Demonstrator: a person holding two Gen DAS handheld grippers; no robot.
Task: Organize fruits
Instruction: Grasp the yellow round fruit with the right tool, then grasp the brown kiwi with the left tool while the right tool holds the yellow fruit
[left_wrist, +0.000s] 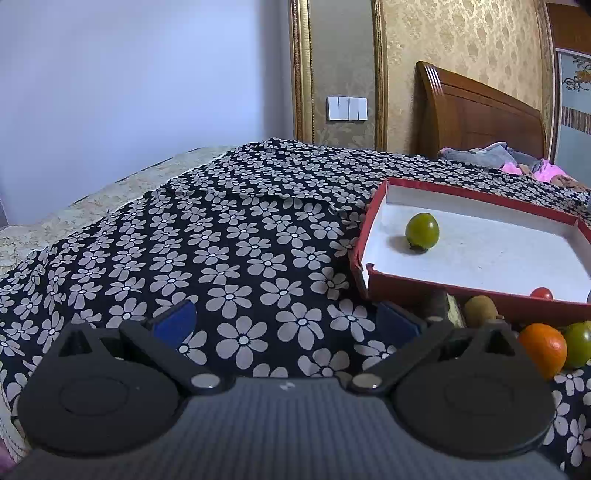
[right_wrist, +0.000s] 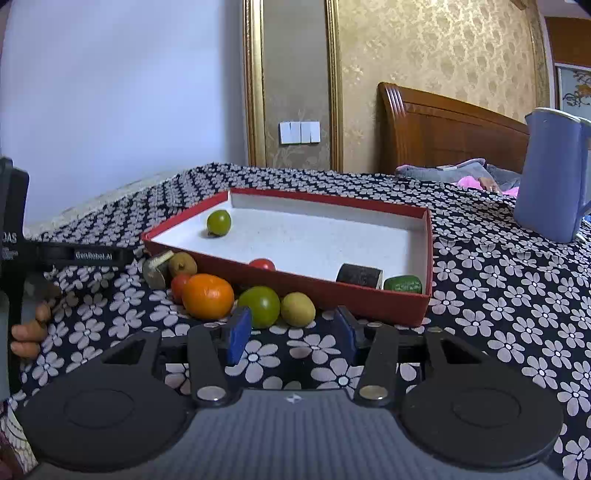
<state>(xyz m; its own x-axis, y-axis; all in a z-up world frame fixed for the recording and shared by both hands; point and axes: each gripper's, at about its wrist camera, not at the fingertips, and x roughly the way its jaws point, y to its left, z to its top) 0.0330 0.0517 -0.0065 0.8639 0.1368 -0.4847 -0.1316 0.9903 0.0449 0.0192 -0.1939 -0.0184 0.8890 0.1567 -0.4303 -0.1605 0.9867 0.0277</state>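
A red box with a white floor (right_wrist: 325, 295) lies on the flowered cloth. Inside it are a green round fruit (right_wrist: 218, 222), a red tomato (right_wrist: 261, 264), a dark block (right_wrist: 359, 276) and a green piece (right_wrist: 402, 285). In front of the box lie an orange (right_wrist: 208, 297), a green tomato (right_wrist: 258, 306), a yellow-green kiwi (right_wrist: 297, 309), a small red tomato (right_wrist: 179, 286) and a brown kiwi (right_wrist: 183, 263). My right gripper (right_wrist: 291, 332) is open and empty just short of the green tomato and kiwi. My left gripper (left_wrist: 288, 321) stands open over bare cloth, left of the box (left_wrist: 443, 295).
A blue pitcher (right_wrist: 550, 173) stands on the cloth at the far right. A cut dark piece (right_wrist: 157, 273) lies by the box's left corner. A wooden headboard (right_wrist: 443, 125) and clothes lie behind. A hand (right_wrist: 27, 332) shows at the left edge.
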